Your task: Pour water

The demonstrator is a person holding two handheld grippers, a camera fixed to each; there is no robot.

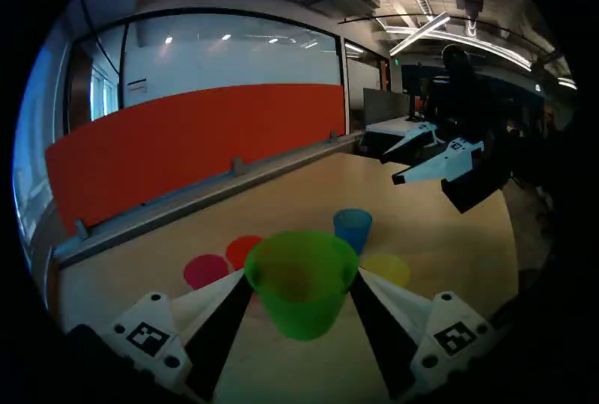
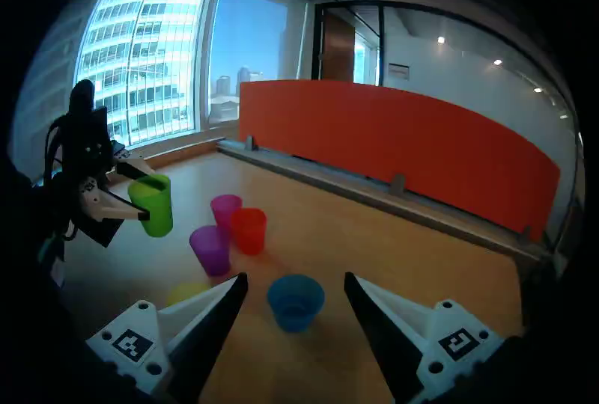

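Observation:
My left gripper (image 1: pixel 302 273) is shut on a translucent green cup (image 1: pixel 302 284), held upright above the wooden table (image 1: pixel 419 232). I see no water inside it. In the right gripper view the same green cup (image 2: pixel 152 204) hangs at the left in the left gripper (image 2: pixel 146 194). A blue cup (image 1: pixel 352 228) stands on the table beyond it. My right gripper (image 2: pixel 296 278) is open, and the blue cup (image 2: pixel 296 301) stands just ahead between its fingertips, untouched. In the left gripper view the right gripper (image 1: pixel 389 167) hovers at the upper right, above the table.
Red (image 2: pixel 248 230), magenta (image 2: pixel 225 209), purple (image 2: pixel 211 248) and yellow (image 2: pixel 187 292) cups stand clustered on the table. An orange partition (image 2: pixel 419 142) with a metal rail (image 2: pixel 374 191) runs along the table's far edge. Large windows (image 2: pixel 142 67) lie beyond.

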